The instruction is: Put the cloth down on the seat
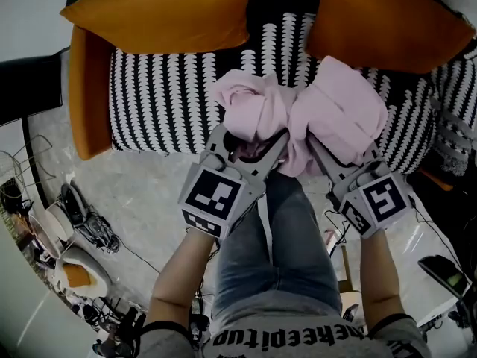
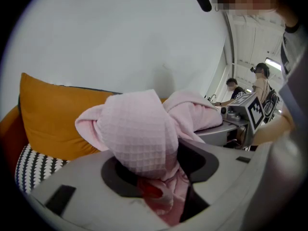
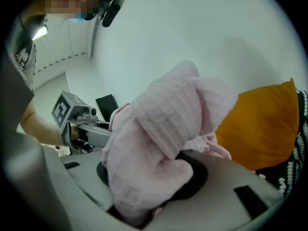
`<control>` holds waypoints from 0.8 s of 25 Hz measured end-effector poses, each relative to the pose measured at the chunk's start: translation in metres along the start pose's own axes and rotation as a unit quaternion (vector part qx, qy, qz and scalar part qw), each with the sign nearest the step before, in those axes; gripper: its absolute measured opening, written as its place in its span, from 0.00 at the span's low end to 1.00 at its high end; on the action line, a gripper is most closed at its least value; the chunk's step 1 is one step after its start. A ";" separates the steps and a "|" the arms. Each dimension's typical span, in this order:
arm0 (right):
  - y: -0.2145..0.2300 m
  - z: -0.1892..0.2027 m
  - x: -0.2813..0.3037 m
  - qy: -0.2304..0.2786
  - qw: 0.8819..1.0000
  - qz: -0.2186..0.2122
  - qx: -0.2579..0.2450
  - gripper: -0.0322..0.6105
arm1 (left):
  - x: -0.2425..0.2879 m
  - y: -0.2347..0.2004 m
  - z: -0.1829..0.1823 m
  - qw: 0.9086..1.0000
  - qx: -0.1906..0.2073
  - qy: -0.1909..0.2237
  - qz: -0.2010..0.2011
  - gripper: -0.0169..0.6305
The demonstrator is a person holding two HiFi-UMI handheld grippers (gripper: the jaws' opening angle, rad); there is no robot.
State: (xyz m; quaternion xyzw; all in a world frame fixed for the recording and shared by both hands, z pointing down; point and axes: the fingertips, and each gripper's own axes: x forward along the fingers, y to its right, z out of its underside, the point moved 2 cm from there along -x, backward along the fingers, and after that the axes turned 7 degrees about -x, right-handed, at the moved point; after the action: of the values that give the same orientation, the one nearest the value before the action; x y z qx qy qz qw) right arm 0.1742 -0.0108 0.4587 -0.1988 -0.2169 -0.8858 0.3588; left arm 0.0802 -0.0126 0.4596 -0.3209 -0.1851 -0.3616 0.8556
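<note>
Black-and-white patterned seat [image 1: 164,103]; left orange cushion [image 1: 160,13] lies along its back; right orange cushion [image 1: 387,22] likewise.

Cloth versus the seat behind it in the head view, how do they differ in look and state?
The cloth is plain pale pink; the seat is black with rows of white marks. The cloth is bunched into thick folds; the seat lies flat and smooth. The cloth is clamped in the left gripper and the right gripper; the seat is in neither. Both look like soft fabric.

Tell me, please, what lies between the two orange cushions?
Only the black-and-white patterned seat cover separates the left orange cushion from the right orange cushion, per the head view.
</note>
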 end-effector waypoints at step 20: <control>0.008 0.073 0.037 -0.043 0.999 0.005 0.027 0.34 | 0.035 -0.031 0.066 0.999 -0.012 -0.045 -0.005 0.40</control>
State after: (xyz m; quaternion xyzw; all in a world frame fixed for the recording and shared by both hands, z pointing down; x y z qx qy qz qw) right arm 0.1691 0.0020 0.5396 -0.2282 -0.2548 -0.8687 0.3583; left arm 0.0754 -0.0020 0.5396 -0.3460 -0.2210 -0.3528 0.8408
